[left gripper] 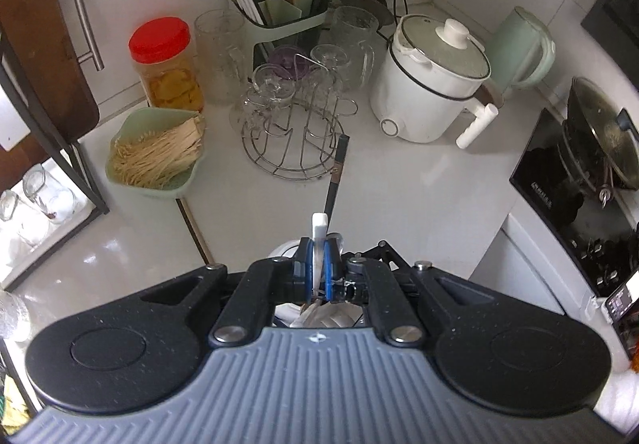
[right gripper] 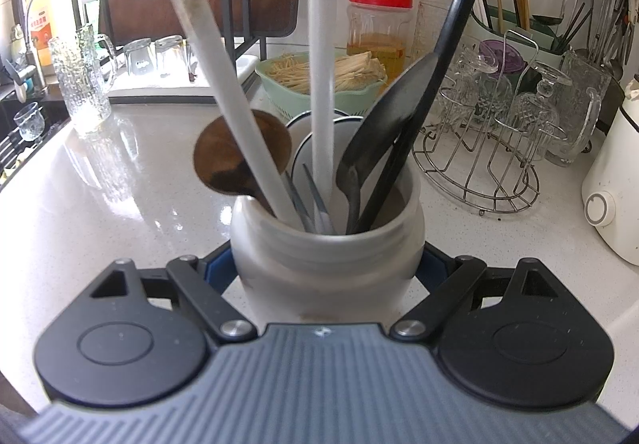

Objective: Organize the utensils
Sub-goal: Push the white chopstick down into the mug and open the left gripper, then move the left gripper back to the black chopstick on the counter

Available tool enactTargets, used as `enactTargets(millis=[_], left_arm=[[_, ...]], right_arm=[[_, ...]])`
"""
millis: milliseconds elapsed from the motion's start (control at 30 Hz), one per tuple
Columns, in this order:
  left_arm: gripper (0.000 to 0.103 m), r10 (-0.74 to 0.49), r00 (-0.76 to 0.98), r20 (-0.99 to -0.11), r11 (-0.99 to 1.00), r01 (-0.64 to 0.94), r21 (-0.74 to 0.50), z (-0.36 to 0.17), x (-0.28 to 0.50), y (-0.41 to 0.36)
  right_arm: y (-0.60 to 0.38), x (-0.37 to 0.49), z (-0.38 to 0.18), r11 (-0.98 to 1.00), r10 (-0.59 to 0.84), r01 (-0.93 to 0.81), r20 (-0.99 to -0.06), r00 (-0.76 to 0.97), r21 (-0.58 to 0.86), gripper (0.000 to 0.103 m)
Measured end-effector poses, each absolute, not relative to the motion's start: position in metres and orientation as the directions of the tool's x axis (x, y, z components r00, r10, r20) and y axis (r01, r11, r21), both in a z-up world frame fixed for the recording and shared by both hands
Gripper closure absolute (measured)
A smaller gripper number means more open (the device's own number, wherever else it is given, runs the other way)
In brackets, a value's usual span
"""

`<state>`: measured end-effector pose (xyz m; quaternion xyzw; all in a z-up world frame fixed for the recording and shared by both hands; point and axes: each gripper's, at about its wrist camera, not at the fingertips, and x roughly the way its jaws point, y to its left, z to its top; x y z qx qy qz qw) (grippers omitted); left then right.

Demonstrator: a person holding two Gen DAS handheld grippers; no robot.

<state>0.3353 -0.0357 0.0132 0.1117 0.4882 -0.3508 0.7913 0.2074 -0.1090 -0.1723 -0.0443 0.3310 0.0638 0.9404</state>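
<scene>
whites, blacks and one red lid

we see a white speckled worktop (right gripper: 120, 204), a white jar (right gripper: 325, 264) holding a brown wooden spoon (right gripper: 239, 160), black spoons (right gripper: 383, 132) and white handles (right gripper: 323, 84); our tongs (left gripper: 318, 264) show blue pads on black arms; a red lid (left gripper: 159, 39) tops a clear jar of yellow contents, beside a pale green bowl (left gripper: 131, 128) of beige strips.
</scene>
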Motion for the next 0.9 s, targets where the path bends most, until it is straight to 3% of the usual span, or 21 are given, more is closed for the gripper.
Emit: enactTargets(millis=[333, 400, 433, 467, 900], left_arm=[[0.092, -0.404, 0.271, -0.874, 0.755, 0.638, -0.151, 0.016, 0.342, -0.038], [0.075, -0.400, 0.269, -0.876, 0.764, 0.627, -0.156, 0.017, 0.344, -0.037], [0.061, -0.398, 0.276, -0.875, 0.766, 0.624, -0.152, 0.019, 0.344, -0.037], [0.055, -0.397, 0.291, -0.870, 0.766, 0.628, -0.139, 0.022, 0.343, -0.037], [0.055, -0.460, 0.389, -0.798, 0.782, 0.602, -0.158, 0.042, 0.335, -0.010]], right_arm=[[-0.109, 0.206, -0.173, 0.988, 0.092, -0.151, -0.623, 0.777, -0.043, 0.011], [-0.109, 0.206, -0.173, 0.988, 0.092, -0.151, -0.622, 0.778, -0.044, 0.011], [-0.109, 0.206, -0.173, 0.988, 0.092, -0.151, -0.621, 0.778, -0.043, 0.011], [-0.109, 0.205, -0.173, 0.987, 0.092, -0.152, -0.620, 0.779, -0.044, 0.011], [-0.109, 0.204, -0.174, 0.990, 0.085, -0.137, -0.612, 0.786, -0.037, 0.012]])
